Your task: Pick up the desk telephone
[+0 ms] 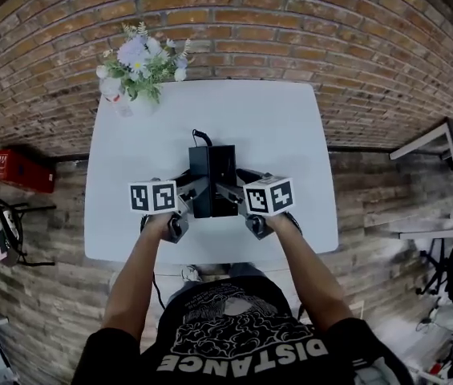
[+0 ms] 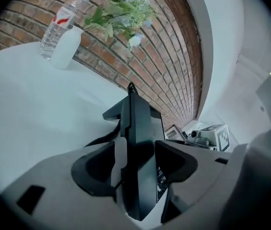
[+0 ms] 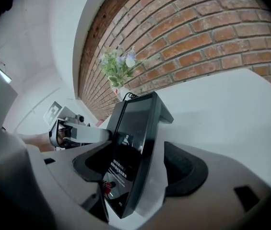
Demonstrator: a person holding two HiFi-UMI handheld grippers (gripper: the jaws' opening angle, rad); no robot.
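Note:
A black desk telephone (image 1: 212,179) stands on the white table (image 1: 274,127), near its front edge, with a black cord (image 1: 200,137) at its back. My left gripper (image 1: 196,189) reaches it from the left and my right gripper (image 1: 228,191) from the right. In the left gripper view the telephone (image 2: 137,143) stands edge-on between the wide-set jaws of the left gripper (image 2: 136,164). In the right gripper view its dark screen (image 3: 135,128) leans between the jaws of the right gripper (image 3: 137,169), with a gap at the sides. Both grippers are open.
A vase of flowers (image 1: 138,66) stands at the table's far left corner, with a plastic water bottle (image 2: 61,25) beside it. A brick wall rises behind the table. A red box (image 1: 19,169) lies on the floor at the left, and another desk (image 1: 450,151) stands at the right.

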